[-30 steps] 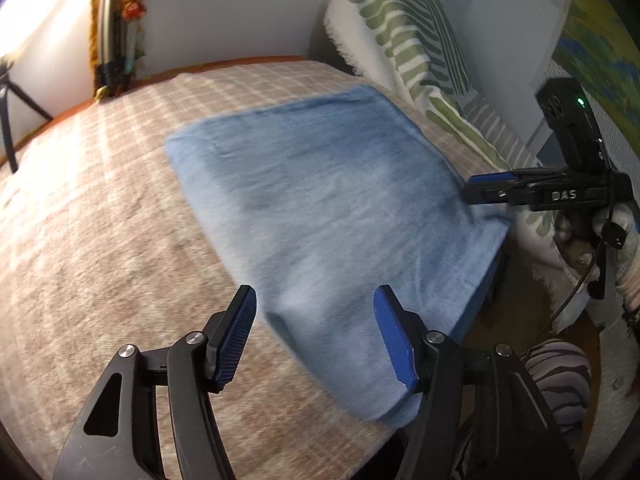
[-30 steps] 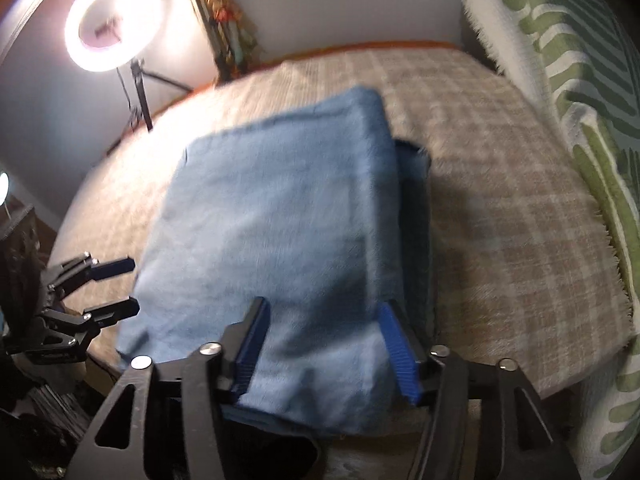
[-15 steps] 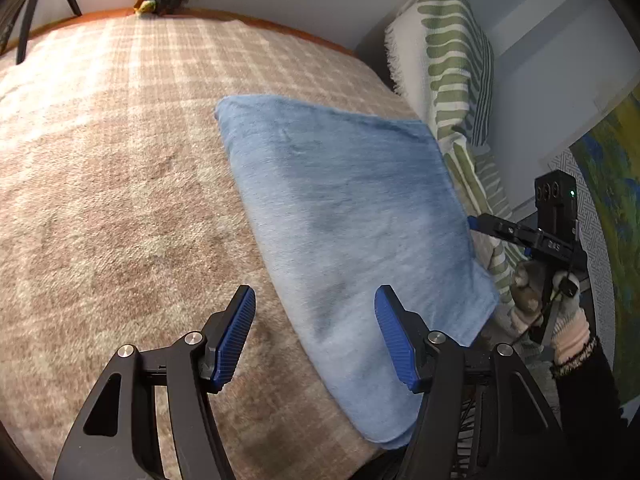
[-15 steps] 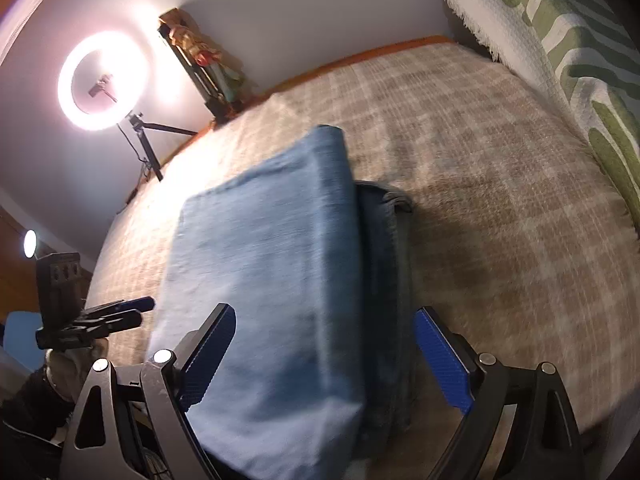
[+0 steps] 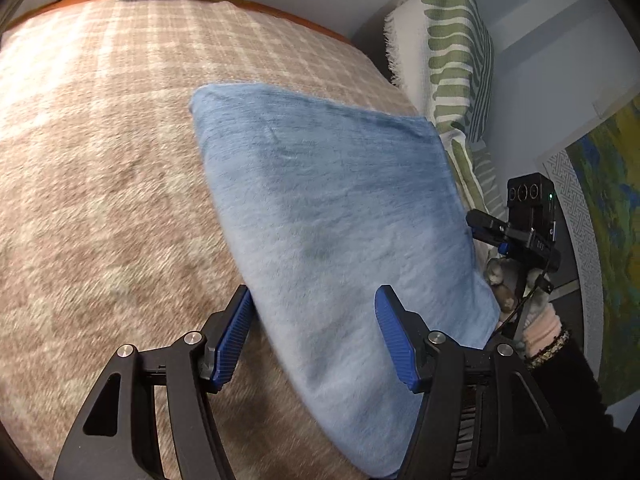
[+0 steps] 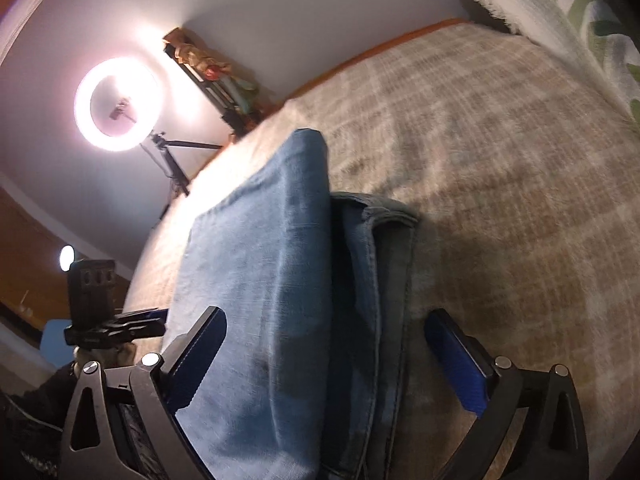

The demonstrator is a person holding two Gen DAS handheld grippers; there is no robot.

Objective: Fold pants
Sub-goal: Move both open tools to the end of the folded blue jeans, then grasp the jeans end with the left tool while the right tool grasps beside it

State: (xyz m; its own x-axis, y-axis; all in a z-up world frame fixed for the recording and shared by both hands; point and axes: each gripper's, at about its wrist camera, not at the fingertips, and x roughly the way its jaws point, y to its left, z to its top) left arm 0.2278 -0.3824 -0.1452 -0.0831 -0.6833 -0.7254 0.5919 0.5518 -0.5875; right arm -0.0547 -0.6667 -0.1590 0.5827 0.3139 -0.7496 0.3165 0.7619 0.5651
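Blue-padded jaws of the left gripper [image 5: 314, 336] stand apart over the near corner of the folded pants [image 5: 340, 220]; the left pad sits just at the denim's long edge, the right pad is above the cloth, and neither pad presses on it, so this gripper is open and holds nothing. In the right wrist view the right gripper [image 6: 326, 354] is spread wide, its jaws having just been opening; the pants [image 6: 256, 272] lie between and below them, the light top fold under the left finger and the darker layered hem edge [image 6: 376, 264] nearer the right finger, with no pad pressing the fabric. Relative to the pants: they rest flat as a thick folded rectangle on the checked tan blanket [image 5: 100, 160], close to the blanket's near edge. The blanket extends beyond the pants on the far side and to both long sides. The right gripper, seen from the left wrist camera [image 5: 486, 226], sits just off the pants' right edge. A green-striped throw [image 5: 456, 52] hangs beyond the pants' far right corner. A lit ring light [image 6: 118, 104] stands well beyond the pants' far left end.
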